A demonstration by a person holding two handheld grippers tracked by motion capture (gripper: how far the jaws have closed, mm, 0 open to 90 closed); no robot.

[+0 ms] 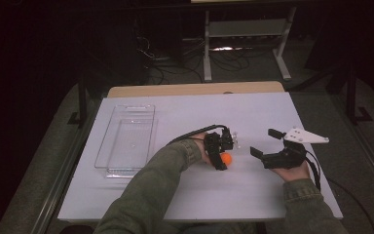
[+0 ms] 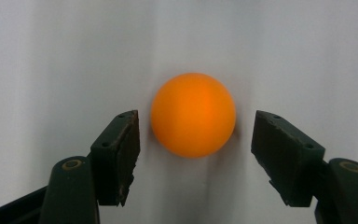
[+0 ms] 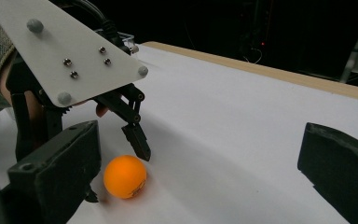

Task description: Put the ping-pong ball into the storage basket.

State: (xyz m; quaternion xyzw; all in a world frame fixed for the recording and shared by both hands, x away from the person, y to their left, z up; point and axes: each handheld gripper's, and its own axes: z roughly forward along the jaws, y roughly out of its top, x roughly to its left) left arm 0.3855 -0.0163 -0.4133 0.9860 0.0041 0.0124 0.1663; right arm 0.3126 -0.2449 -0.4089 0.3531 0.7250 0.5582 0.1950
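Your left gripper (image 1: pixel 222 157) stood over the ball (image 1: pixel 227 159), one jaw on either side of it, with a narrow gap showing at each pad (image 2: pixel 121 154) and bare table (image 1: pixel 253 195) beyond the ball. Your right gripper (image 1: pixel 265 144) lay near, its jaws wide apart and facing the ball, with a strip of bare table between them. The tray (image 1: pixel 125 139) sat well apart at your left, with bare table between it and your sleeve (image 1: pixel 151 190). The table's far half lay free.
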